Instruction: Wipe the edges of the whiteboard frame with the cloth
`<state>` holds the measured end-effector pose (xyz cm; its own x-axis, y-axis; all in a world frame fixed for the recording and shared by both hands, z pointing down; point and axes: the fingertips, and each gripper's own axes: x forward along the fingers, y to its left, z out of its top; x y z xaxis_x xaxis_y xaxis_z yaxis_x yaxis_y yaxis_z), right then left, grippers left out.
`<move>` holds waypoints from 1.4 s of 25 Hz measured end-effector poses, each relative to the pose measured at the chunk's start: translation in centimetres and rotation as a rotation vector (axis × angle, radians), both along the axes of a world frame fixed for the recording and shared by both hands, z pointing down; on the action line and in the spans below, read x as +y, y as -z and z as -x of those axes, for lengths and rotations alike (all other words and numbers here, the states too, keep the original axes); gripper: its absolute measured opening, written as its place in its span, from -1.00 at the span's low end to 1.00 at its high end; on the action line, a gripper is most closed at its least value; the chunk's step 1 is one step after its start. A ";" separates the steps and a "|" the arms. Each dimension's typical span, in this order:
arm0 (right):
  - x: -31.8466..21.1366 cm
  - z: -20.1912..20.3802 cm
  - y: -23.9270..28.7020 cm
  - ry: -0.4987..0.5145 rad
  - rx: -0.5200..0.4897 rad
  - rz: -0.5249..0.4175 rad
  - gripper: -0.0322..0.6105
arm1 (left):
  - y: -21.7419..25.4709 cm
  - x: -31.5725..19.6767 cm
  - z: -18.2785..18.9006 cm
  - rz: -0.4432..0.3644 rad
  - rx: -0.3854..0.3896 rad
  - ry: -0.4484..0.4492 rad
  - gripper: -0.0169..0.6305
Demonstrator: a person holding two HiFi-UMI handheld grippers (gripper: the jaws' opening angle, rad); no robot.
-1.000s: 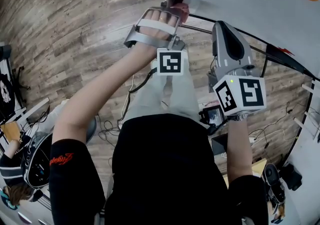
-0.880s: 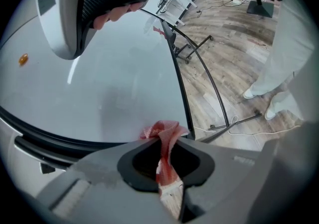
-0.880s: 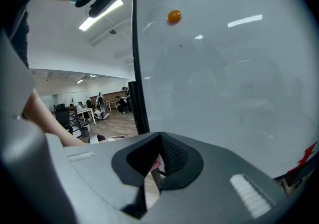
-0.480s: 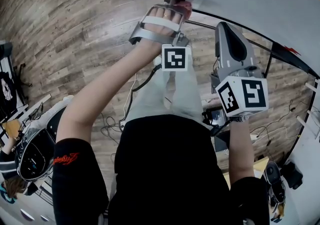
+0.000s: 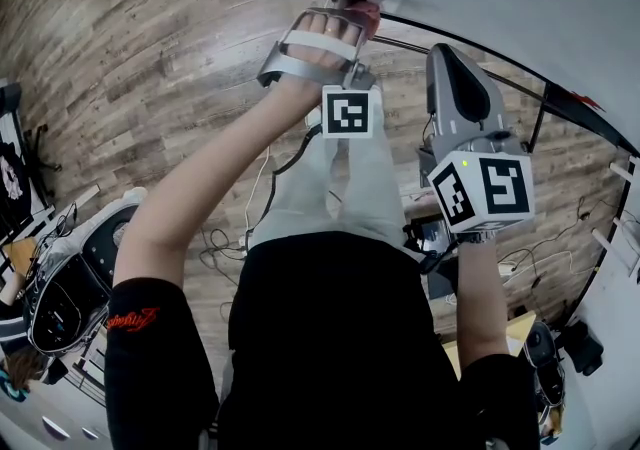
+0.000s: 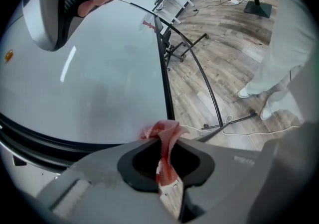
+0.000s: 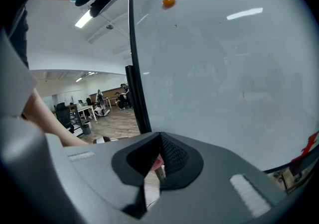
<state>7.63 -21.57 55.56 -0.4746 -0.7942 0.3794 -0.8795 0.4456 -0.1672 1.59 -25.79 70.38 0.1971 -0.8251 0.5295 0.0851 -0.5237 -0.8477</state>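
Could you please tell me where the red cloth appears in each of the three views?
Head view: the red cloth peeks out at top centre, just beyond the left gripper.
Left gripper view: bottom centre, pinched between the jaws.
Right gripper view: only a reddish speck at bottom centre; I cannot tell if it is the cloth.
Shared landmark: the whiteboard's black frame.
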 end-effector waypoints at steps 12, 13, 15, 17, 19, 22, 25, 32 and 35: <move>1.0 -0.8 -1.6 0.002 0.003 0.019 -0.89 | -1.9 0.4 -0.3 0.008 -0.016 0.008 -0.81; 1.2 -0.9 -1.7 0.001 0.002 0.019 -0.89 | -2.0 0.6 -0.3 0.008 -0.021 0.008 -0.81; 1.6 -1.2 -1.8 0.002 0.002 0.022 -0.89 | -2.2 1.0 -0.5 0.011 -0.023 0.009 -0.81; 1.6 -1.5 -2.0 0.003 0.003 0.025 -0.89 | -2.2 1.0 -0.7 0.010 -0.015 0.012 -0.81; 1.8 -1.7 -2.1 0.003 0.002 0.025 -0.89 | -2.2 1.1 -1.0 0.009 -0.006 0.015 -0.81; 2.3 -1.8 -2.2 0.006 0.004 0.025 -0.89 | -2.0 1.6 -1.1 0.003 -0.004 0.017 -0.81; 2.5 -1.7 -2.6 0.010 0.005 0.028 -0.89 | -2.2 1.8 -1.0 0.001 0.000 0.023 -0.81; 3.3 -2.4 -3.2 0.024 0.002 0.034 -0.89 | -2.2 2.4 -2.0 -0.006 -0.002 0.034 -0.81; 2.6 -1.6 -3.6 0.029 0.005 0.039 -0.89 | -2.7 1.8 -1.2 0.004 0.005 0.037 -0.81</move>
<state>9.22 -18.93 59.12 -0.4956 -0.7645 0.4122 -0.8669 0.4645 -0.1809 2.83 -23.97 73.06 0.1688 -0.8301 0.5315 0.0613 -0.5294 -0.8462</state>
